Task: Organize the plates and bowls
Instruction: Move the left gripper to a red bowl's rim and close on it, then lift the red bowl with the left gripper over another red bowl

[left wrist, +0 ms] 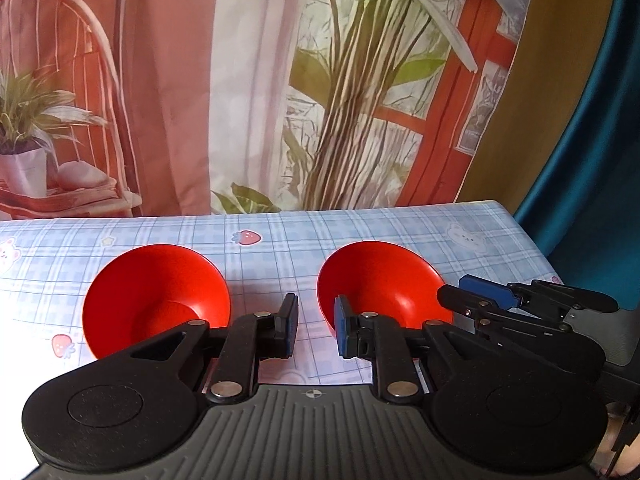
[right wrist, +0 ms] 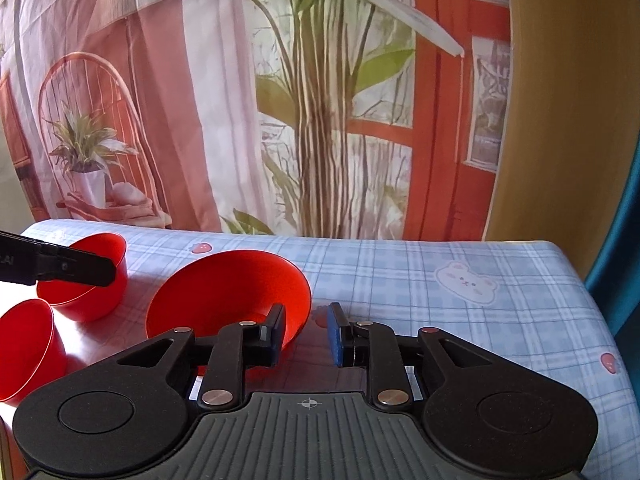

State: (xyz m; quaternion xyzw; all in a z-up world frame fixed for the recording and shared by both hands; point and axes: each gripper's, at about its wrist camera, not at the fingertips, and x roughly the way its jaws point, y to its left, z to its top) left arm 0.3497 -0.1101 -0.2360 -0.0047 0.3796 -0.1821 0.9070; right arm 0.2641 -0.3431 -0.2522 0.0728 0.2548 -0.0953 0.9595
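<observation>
Four red bowls sat on the checked surface (right wrist: 440, 280) — two wide flared bowls (left wrist: 160, 292) (left wrist: 380, 284) and two smaller deep cups (right wrist: 86, 276) (right wrist: 24, 344). They looked like light, stiff, smooth plastic, probably best pinched at the thin rim. Both the left gripper (left wrist: 316, 330) and the right gripper (right wrist: 306, 334) had jaws slightly apart — holding nothing.

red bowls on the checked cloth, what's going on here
A person is working with a handheld gripper in each hand over a table with a blue checked cloth. Neither holds anything at this moment. The left gripper has its jaws slightly apart over bare cloth between two wide red bowls. The right gripper is likewise empty, beside the wide bowl on the right. Two deeper red bowls stand further left, not nested. Nothing is stacked yet.
</observation>
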